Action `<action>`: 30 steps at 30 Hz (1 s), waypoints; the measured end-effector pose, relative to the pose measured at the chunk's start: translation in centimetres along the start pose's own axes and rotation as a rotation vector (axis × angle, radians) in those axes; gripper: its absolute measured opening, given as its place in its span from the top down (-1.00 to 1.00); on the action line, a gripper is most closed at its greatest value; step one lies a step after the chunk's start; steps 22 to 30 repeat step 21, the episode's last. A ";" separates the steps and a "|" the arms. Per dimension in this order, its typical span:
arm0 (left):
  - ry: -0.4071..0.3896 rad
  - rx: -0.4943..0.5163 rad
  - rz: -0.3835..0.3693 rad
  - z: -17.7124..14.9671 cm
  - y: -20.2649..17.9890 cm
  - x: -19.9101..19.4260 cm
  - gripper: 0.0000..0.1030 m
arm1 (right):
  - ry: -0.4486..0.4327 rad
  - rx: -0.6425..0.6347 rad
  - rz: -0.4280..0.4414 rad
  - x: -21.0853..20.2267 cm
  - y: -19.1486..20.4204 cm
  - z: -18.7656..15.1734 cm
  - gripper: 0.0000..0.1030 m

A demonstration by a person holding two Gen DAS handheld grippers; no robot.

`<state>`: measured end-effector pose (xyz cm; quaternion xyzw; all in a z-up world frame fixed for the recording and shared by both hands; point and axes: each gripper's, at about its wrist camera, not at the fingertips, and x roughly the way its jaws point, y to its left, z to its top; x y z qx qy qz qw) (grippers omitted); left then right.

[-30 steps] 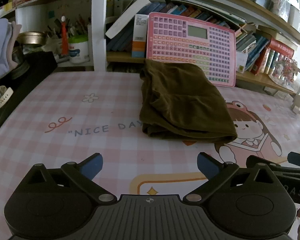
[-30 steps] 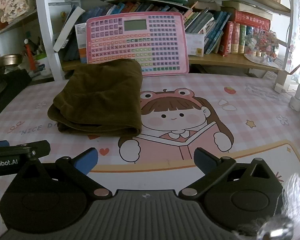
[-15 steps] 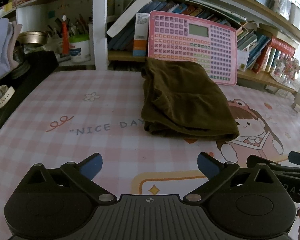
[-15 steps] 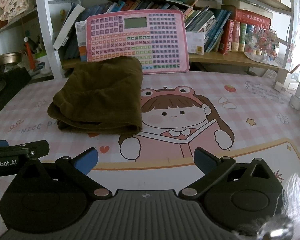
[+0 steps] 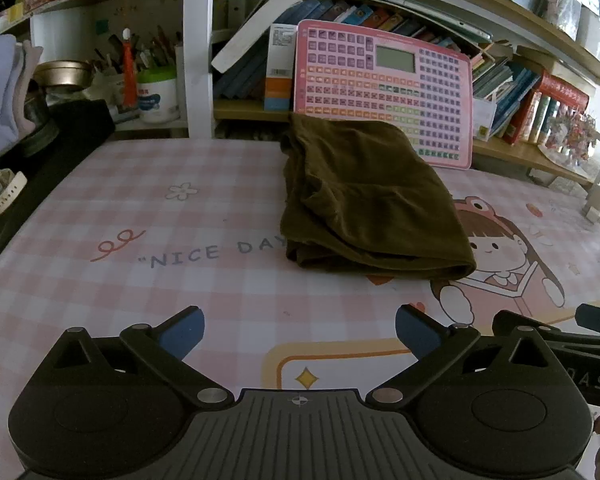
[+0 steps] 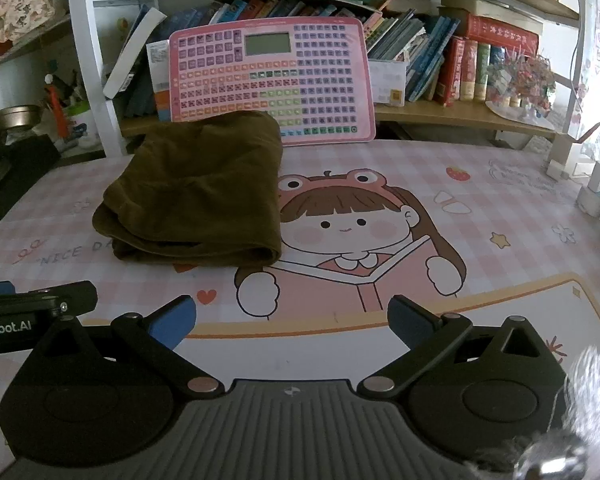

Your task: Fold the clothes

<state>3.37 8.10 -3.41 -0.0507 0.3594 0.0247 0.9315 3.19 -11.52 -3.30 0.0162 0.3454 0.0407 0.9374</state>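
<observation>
- The left tongs (image 5: pixel 298 334), black-framed with blue pads, hung spread and empty above the near edge of the pink-checked cartoon-printed bench (image 5: pixel 148 216), well short of the garment.
- The olive-brown, soft velvety folded garment (image 5: pixel 364 200) lay mid-bench, its far edge just before the pink tablet-shaped button toy (image 5: pixel 384 92) leaning on the bookshelf.
- It looked light, limp and thick in layers; I judged it would sag and slide apart unless pinched through all the layers at the rounded near fold or a corner.
- The right tongs (image 6: pixel 292 322), likewise spread and empty, hovered over the printed girl, apart from the cloth.
</observation>
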 end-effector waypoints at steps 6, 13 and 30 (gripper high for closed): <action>0.002 -0.002 -0.001 0.0 0.0 0.0 -1.00 | 0.003 0.000 -0.001 0.0 0.0 0.0 -1.00; 0.007 -0.009 0.000 0.0 0.0 0.1 -1.00 | 0.007 0.002 0.000 0.1 -0.1 0.0 -1.00; 0.015 -0.005 -0.002 -0.1 0.0 0.2 -1.00 | 0.011 0.003 -0.001 0.1 -0.1 -0.1 -1.00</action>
